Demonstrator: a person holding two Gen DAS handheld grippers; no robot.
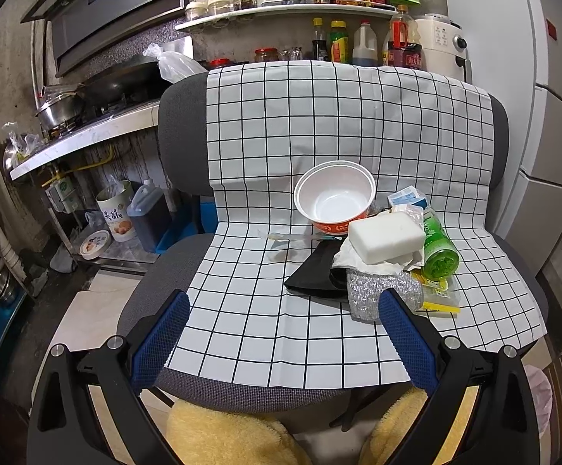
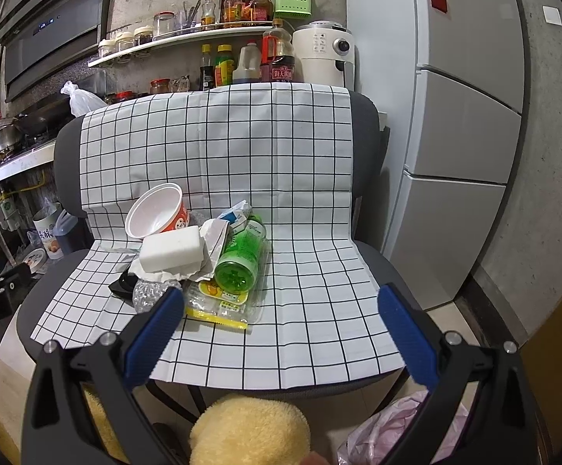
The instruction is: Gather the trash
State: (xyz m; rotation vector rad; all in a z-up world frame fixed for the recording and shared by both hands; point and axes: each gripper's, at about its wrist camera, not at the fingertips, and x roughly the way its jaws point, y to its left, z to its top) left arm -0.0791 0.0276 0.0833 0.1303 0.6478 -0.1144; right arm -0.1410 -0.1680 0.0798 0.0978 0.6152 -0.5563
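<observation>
Both my left gripper (image 1: pixel 283 343) and right gripper (image 2: pixel 281 335) hover wide open and empty before the chair's front edge, trash pile (image 2: pixel 199 255) mid-seat on the checked cloth (image 2: pixel 300 310); I should pinch the loose green bottle (image 2: pixel 240 257) first.

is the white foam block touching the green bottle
Cannot tell. In the right wrist view crumpled paper sits between the foam block and the green bottle; the left wrist view shows only overlap.

Both grippers wide, holding nothing.

The left gripper (image 1: pixel 285 333) spreads its blue-padded fingers (image 1: pixel 161 341) apart, pointing forward and slightly down. The right gripper (image 2: pixel 281 329) matches it, fingers (image 2: pixel 409 337) equally spread, level beside it.
</observation>
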